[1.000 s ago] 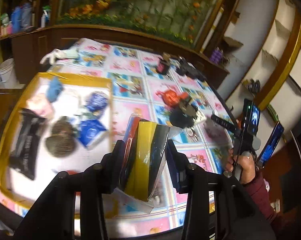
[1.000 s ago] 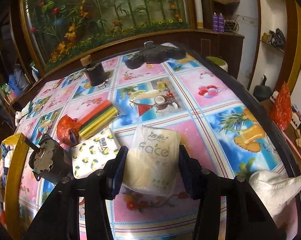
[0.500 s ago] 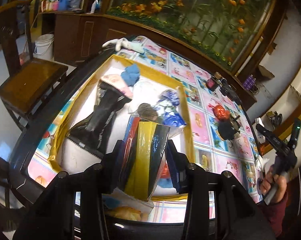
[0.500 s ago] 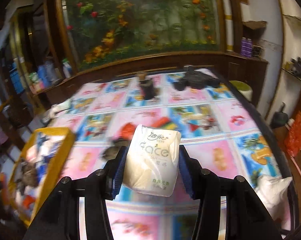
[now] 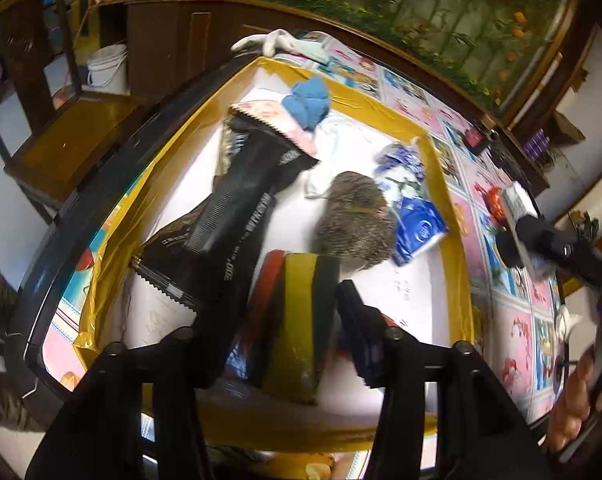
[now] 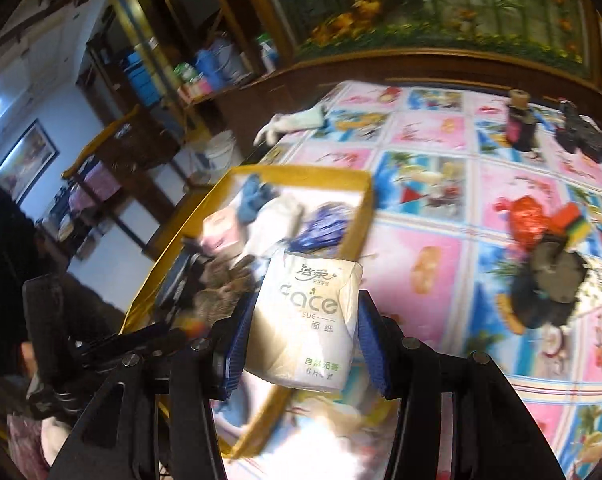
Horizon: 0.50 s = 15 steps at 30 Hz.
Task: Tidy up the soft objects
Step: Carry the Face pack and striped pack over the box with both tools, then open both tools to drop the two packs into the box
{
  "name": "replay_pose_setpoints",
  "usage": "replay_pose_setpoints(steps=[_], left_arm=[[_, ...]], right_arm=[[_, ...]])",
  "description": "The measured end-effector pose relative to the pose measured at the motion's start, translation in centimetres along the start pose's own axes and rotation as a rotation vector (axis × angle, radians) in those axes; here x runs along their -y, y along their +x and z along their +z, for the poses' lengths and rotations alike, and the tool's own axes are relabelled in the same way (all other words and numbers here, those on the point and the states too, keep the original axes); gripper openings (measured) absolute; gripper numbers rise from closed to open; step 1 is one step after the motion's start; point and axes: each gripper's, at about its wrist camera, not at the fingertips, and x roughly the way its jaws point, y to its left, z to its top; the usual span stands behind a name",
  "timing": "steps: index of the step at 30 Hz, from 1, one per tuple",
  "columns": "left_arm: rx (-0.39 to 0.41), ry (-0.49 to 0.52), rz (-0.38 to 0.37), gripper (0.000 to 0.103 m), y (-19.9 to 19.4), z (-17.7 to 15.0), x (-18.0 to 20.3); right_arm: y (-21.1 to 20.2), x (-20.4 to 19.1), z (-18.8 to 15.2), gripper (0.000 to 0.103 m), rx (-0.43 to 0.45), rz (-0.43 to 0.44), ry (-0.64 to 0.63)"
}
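Left tool (image 5: 291, 304) clenched on a striped red-yellow-black pack (image 5: 297, 320), held above the near end of the yellow-rimmed tray (image 5: 433, 148); inside the tray lie a black pouch (image 5: 237, 216), a blue cloth (image 5: 307, 104), a grey fuzzy item (image 5: 355, 220) and a blue-white packet (image 5: 415, 228). Right tool (image 6: 301, 332) grips a white tissue pack (image 6: 307, 320) printed "face", hanging over the tray's right edge (image 6: 357, 216). On the patterned worktop (image 6: 421, 216) outside the tray: a red bag (image 6: 527, 216), a dark round object (image 6: 549, 284), a small dark jar (image 6: 521, 124).
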Motion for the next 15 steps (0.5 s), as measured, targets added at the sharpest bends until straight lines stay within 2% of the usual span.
replay_pose_setpoints(steps=[3,8,11,15], left_arm=[[0.052,-0.036,-0.03,0.051,-1.2,0.1,-0.9],[0.148,-0.092,-0.081,0.057,-3.9,0.1,-2.4],[0.166,-0.105,-0.095,0.059,-4.6,0.0,-3.0],[0.181,-0.087,-0.073,0.059,-4.9,-0.3,-2.8]], right_arm=[[2.0,-2.1,0.4,0.049,-0.049,0.025,-0.044],[5.6,-4.8,0.6,0.049,-0.09,-0.019,-0.128],[7.6,-5.9,0.9,0.049,-0.13,-0.012,-0.141],[9.7,-7.3,1.0,0.048,-0.169,-0.028,-0.166]])
